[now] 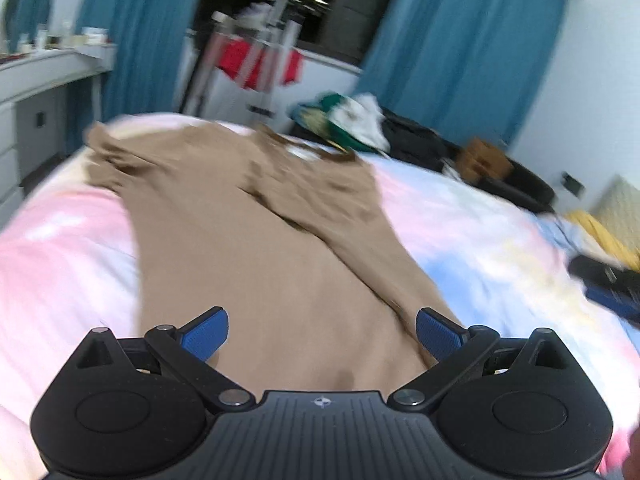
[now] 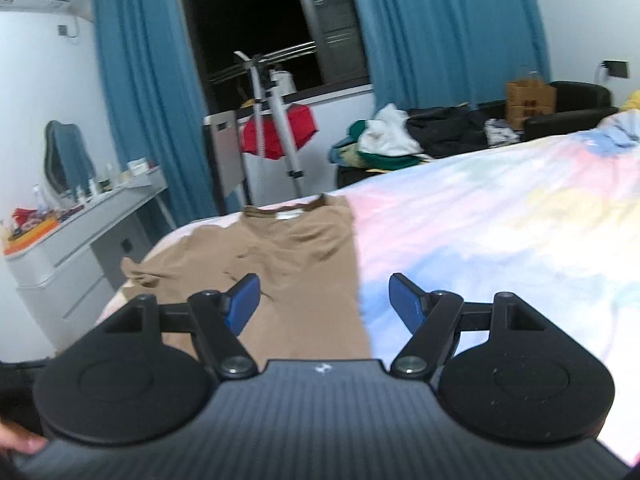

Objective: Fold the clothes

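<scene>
A tan T-shirt [image 2: 276, 264] lies spread on the bed [image 2: 500, 216], collar toward the far edge near the window and hem toward the near edge, lengthwise so that both sides are within reach for folding. Its right side looks already turned in over the body: the right wrist view shows a straight vertical edge there, and the left wrist view shows a long diagonal flap lying on top, while the left sleeve remains splayed toward the far left corner of the bed. The left gripper [image 1: 322, 334] hovers low over the hem end with its blue fingers [image 1: 206, 336] spread wide, gripping nothing; the cloth beneath seems untouched. The right gripper [image 2: 324, 300] is held higher and further back, fingers [image 2: 404, 300] likewise spread and empty, straddling the shirt's right edge, probably having just let go or lining up for the next fold. The left view, blurred by motion, alone reveals the overlap of the flap and the other gripper at its right margin; the right view, sharper, shows the collar label, the dresser [image 2: 80, 248], the drying rack [image 2: 276, 120] and the heap of clothes [image 2: 384, 136] beyond the bed.
</scene>
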The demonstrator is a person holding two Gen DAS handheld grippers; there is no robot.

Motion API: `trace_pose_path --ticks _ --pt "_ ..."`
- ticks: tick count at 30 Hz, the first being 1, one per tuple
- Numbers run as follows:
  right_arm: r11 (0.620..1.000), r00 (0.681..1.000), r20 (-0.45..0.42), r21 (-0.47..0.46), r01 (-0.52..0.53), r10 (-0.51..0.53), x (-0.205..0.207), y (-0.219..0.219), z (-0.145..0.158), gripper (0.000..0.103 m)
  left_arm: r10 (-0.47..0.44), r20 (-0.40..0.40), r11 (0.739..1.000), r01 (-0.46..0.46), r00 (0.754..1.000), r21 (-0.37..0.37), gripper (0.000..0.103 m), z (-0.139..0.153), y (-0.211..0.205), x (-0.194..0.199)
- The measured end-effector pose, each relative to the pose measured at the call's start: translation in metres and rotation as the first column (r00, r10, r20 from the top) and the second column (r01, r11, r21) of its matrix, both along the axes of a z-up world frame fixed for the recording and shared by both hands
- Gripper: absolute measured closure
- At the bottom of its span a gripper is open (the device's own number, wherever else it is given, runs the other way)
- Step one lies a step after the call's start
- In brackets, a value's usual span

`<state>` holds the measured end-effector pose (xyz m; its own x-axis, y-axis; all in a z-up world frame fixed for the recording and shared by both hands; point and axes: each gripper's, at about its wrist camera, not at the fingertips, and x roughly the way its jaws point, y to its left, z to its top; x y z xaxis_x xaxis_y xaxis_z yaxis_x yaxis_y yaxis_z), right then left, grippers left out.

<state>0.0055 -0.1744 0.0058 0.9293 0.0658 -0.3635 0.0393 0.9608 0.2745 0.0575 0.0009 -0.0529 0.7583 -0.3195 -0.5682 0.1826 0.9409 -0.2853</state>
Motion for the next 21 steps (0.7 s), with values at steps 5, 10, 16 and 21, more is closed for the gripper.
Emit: trace_pose_path --ticks 5,10,16,21 --pt "0.988 0.992 0.024 0.099 0.117 -0.12 -0.004 -0.044 -0.006 0.03 -0.172 -0.153 0.979 0.151 0.973 -0.138 0.012 -0.025 -0.049 -0.017" --pt "0.963 0.98 -0.003 0.185 0.197 -0.199 -0.004 -0.084 -0.019 0.03 -0.269 -0.223 0.958 0.236 0.937 -0.163 0.025 -0.048 -0.095 -0.027" --pt "0.945 0.979 -0.037 0.256 0.205 -0.203 0.0 -0.102 -0.032 0.029 -0.295 -0.291 0.952 0.254 0.91 -0.169 0.065 -0.078 -0.12 -0.029" --pt "0.956 0.986 -0.073 0.245 0.163 -0.15 0.007 -0.096 -0.039 0.029 -0.343 -0.256 0.929 0.286 0.904 -0.234 0.099 -0.062 -0.112 -0.034"
